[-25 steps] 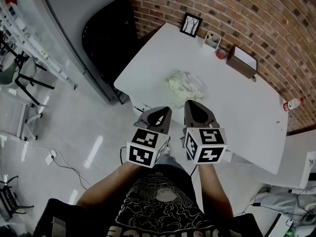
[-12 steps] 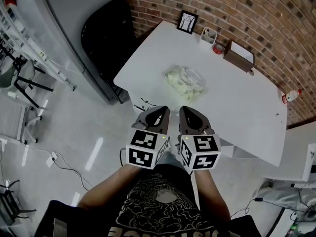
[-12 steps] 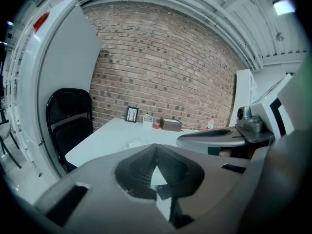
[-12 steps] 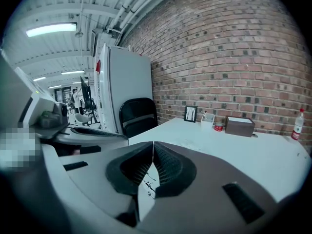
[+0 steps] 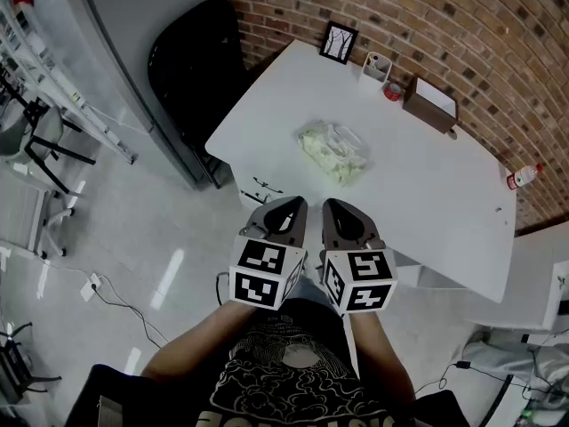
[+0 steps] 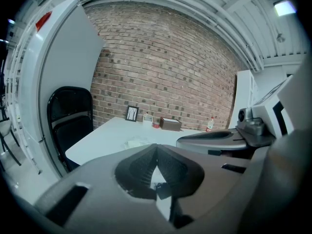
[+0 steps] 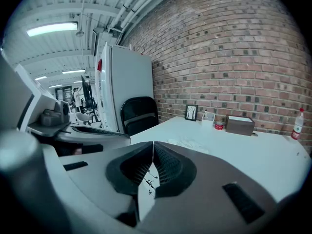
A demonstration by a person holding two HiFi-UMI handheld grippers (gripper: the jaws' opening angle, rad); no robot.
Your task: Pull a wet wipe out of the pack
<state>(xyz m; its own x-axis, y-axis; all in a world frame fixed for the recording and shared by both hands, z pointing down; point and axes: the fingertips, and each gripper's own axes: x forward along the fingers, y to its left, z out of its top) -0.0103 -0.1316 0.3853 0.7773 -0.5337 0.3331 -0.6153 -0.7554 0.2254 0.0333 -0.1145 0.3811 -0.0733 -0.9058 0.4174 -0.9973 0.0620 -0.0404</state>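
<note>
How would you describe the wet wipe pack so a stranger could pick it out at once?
Find the white table beside the brick wall. Alone on its open surface, away from the wall, lies the wet wipe pack. Unlike the frame and brown box along the wall, it is crumpled and pale.

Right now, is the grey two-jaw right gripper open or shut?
Shut. The grey two-jaw right gripper shows both jaws touching at the tips, nothing between them.
</note>
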